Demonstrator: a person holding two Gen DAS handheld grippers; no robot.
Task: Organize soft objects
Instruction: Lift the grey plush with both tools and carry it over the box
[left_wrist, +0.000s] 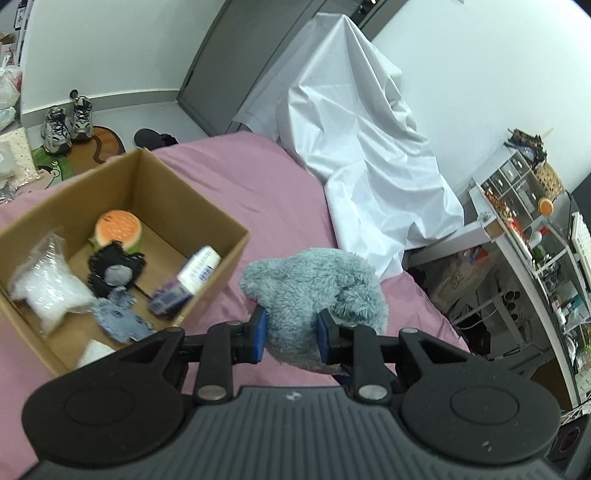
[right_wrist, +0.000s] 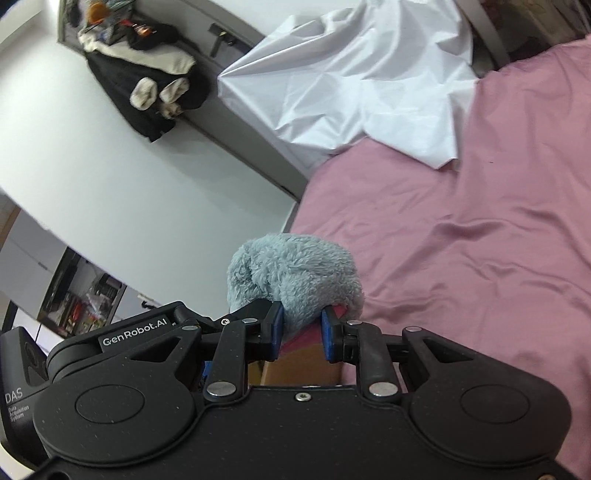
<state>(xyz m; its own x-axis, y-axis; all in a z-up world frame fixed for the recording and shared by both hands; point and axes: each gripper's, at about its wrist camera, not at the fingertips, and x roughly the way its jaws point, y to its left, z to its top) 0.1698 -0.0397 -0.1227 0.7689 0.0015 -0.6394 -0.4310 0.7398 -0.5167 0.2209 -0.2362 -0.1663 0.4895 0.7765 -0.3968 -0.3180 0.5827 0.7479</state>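
Pink bed, box at its left w/ soft bits inside. L gripper & R gripper each pinch a fuzzy grey sock, both held off the sheet, prob to pair/fold before boxing.

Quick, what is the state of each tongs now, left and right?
Left tongs: closed on the fluffy grey-blue cloth.
Right tongs: closed on a fluffy grey-blue cloth too.
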